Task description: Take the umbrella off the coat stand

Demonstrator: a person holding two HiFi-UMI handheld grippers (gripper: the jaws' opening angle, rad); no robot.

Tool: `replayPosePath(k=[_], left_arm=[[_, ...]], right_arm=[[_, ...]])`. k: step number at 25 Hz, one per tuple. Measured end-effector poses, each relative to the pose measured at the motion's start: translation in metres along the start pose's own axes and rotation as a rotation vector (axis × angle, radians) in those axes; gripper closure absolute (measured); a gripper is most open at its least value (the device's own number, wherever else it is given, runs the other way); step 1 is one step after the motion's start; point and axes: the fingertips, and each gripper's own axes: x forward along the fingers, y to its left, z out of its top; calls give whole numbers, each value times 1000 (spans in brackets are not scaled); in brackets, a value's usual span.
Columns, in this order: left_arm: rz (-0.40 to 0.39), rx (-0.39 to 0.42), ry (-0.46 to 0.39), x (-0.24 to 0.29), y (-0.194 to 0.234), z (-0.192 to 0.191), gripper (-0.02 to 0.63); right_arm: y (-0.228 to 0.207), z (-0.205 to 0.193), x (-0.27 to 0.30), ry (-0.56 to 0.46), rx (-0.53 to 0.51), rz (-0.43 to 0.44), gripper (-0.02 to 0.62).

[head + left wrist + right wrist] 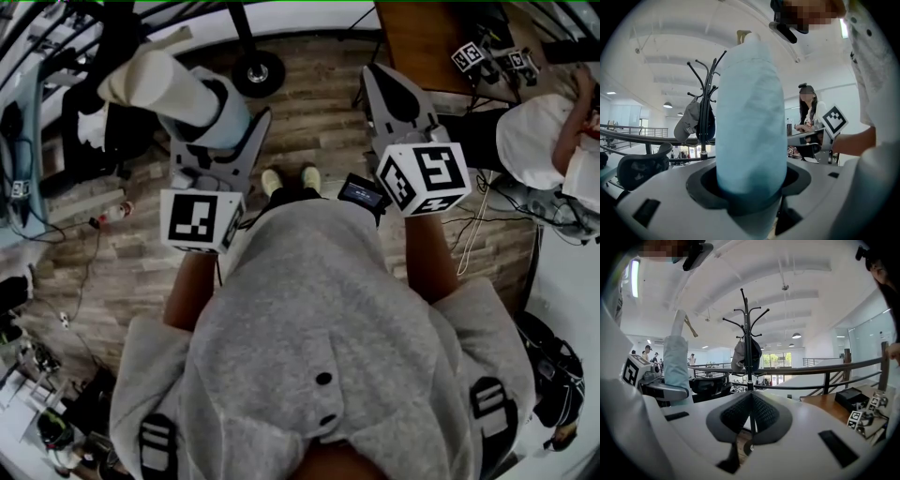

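A folded pale blue umbrella [749,112] stands between the jaws of my left gripper [750,187], which is shut on it. In the head view the umbrella [159,80] sticks out up and to the left of the left gripper [220,117]. The black coat stand [705,108] is some way off behind it, with a grey cap and a dark item on its hooks. Its round base [258,70] rests on the wooden floor. My right gripper [750,397] points at the coat stand [747,343], its jaws together with nothing between them. It shows in the head view as well, right gripper [380,84].
A wooden table [422,37] with marker cubes stands at the upper right, and a seated person [544,141] is beside it. A metal railing [820,369] runs behind the stand. An office chair [640,166] is at the left, with cables and a bottle [112,214] on the floor.
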Motion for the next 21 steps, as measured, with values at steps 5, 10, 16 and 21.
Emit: replayPosePath(k=[5,10,16,21], left_arm=[[-9,13,18,8,-16,0,311],[-18,13,4,10,-24,4,311],[-10,15,24,12,-24,0,311],[-10,2,-30,17,-24,12,311]], right_arm=[[-16,-2,-6,0,2,-4,586],[-18,-5,-11,7,-10,-3,586],[-20,-7,-10,15,-18,2,586],[-22,-3,-6,7,-22,7,586]])
